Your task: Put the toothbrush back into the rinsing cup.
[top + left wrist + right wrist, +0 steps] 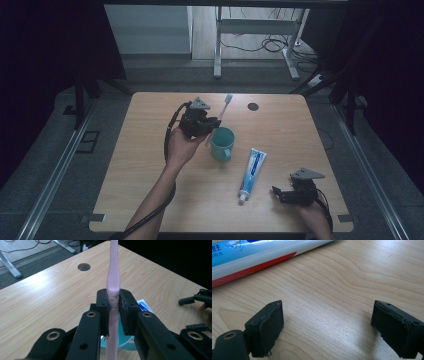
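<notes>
Near the front edge of the wooden table [150, 200], on the person's right side, the right gripper [282, 192] rests low over the wood. Its two black jaws stand wide apart with only bare table between them, as the right gripper view shows. Just beside it, toward the middle, a toothpaste tube [252, 173] lies flat, its cap end pointing to the front edge; the gripper does not touch it. Farther in, a teal cup [222, 143] stands upright. Just beside the cup, the left hand [181, 147] holds the left gripper [216, 123] above the table. Its jaws are closed narrow on the handle of a pink toothbrush [113, 277], whose lower end hangs over the cup opening. Beyond it, a round hole [253, 106] is near the far edge.
</notes>
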Demonstrator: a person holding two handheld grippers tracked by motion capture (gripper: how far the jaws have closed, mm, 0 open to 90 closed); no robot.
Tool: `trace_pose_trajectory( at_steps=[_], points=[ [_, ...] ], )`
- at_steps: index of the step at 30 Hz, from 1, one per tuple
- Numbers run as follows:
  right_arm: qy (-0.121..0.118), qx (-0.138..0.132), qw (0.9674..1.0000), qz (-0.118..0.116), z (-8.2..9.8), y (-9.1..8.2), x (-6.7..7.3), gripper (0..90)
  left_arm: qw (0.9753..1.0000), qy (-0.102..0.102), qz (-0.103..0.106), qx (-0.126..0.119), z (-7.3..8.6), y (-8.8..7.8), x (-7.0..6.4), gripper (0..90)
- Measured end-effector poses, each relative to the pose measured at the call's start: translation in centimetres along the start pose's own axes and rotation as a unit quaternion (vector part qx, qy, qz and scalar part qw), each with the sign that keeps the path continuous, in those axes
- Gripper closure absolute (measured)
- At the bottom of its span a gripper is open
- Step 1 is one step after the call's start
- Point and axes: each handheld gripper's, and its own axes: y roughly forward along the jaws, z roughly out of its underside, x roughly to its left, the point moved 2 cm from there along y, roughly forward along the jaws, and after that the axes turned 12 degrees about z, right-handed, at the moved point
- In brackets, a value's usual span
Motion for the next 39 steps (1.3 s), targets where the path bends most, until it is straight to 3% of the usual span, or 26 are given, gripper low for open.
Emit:
trace_pose_trajectory(
  at_steps=[20, 39],
  points=[
    [0.0, 0.0, 1.0, 0.0, 0.0, 0.0, 0.0, 10.5, 0.9998, 0.014, -0.006, -0.013, -1.6, 2.4, -0.3, 79.1],
    [0.0, 0.0, 1.0, -0.001, 0.0, 0.0, 0.0, 10.5, 0.9999, 0.005, -0.004, -0.014, 0.1, 4.9, 0.2, 79.1]
  ],
)
